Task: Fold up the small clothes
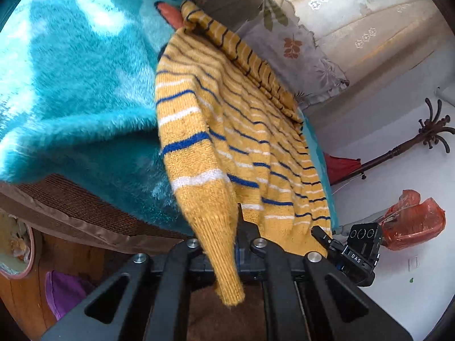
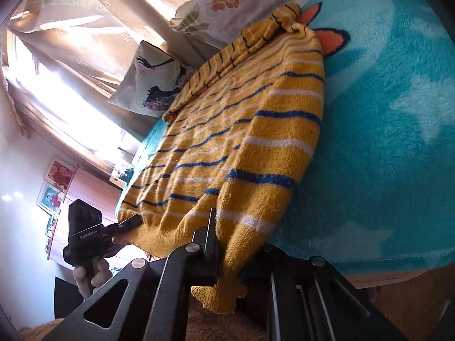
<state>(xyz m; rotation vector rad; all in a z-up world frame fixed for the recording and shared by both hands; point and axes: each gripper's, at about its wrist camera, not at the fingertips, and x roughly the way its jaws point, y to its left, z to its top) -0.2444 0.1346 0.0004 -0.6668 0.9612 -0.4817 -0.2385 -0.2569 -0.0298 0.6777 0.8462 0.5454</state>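
Note:
A small yellow knit sweater [image 1: 256, 130] with blue and white stripes lies on a fluffy turquoise blanket [image 1: 71, 85]. My left gripper [image 1: 239, 227] is shut on the sweater's hem, and a fold of knit hangs over the fingers. The right gripper [image 1: 327, 237] shows at the hem's other corner, pinching it. In the right wrist view my right gripper [image 2: 224, 244] is shut on the sweater [image 2: 241, 128] at its hem, with knit draped down between the fingers. The left gripper [image 2: 133, 221] pinches the hem's far corner. A folded sleeve [image 2: 256, 37] lies at the sweater's far end.
The blanket [image 2: 384, 113] covers a bed with a brown edge [image 1: 71, 213]. A floral pillow [image 1: 298, 42] and a bird-print cushion [image 2: 153, 76] lie at the far end by curtains. A coat stand [image 1: 412, 142] and an orange plastic bag [image 1: 412, 221] stand beside the bed.

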